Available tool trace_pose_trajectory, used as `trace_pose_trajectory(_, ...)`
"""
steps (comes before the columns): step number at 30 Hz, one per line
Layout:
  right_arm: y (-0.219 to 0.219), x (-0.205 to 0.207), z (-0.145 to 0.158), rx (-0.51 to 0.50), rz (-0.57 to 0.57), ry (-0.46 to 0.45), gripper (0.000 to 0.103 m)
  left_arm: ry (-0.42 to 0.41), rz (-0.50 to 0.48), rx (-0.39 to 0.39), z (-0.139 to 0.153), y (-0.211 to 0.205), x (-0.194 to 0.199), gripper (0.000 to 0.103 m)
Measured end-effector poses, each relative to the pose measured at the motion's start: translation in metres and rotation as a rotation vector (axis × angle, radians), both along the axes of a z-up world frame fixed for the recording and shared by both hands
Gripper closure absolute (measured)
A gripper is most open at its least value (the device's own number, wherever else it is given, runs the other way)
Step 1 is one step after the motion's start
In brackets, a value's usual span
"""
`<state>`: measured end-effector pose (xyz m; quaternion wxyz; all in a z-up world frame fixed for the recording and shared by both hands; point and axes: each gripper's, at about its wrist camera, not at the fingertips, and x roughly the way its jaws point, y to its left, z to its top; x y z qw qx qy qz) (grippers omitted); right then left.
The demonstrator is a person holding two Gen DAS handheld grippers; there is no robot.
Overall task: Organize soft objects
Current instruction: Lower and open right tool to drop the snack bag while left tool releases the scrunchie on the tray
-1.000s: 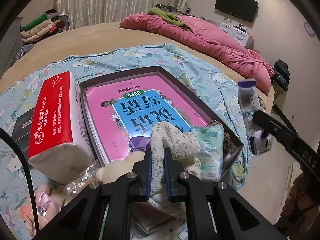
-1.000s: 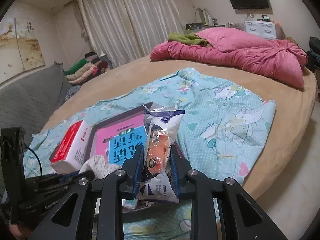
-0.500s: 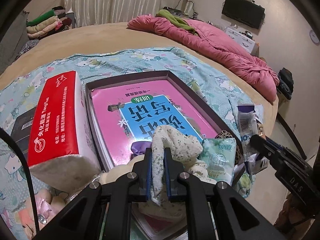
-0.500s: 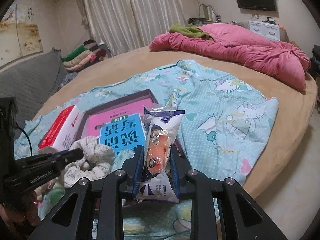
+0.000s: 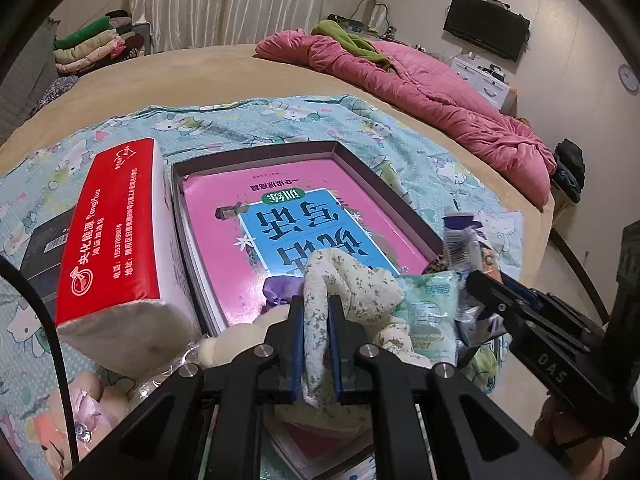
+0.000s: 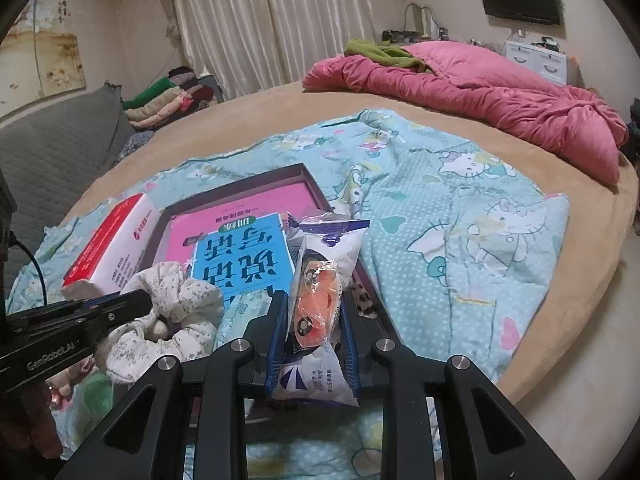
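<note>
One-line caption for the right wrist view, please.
Right tool clamps a plastic snack packet above the boxed book; left tool grips a floral scrunchie.

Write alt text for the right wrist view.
The right gripper clamps a clear packet of orange items above a shallow box holding a pink and blue book. At left, the left gripper pinches a floral scrunchie.
</note>
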<state>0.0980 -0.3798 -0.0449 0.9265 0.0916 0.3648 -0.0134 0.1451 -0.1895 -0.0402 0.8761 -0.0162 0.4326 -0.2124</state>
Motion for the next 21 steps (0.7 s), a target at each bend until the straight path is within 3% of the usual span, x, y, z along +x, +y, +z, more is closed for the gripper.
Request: trace_pose_trajectory(21, 0.010, 0.021, -0.015, 0.033, 0.027, 0.027, 0.075, 0.002, -0.004, 0.006, 0.000, 0.001, -0.002, 0.092)
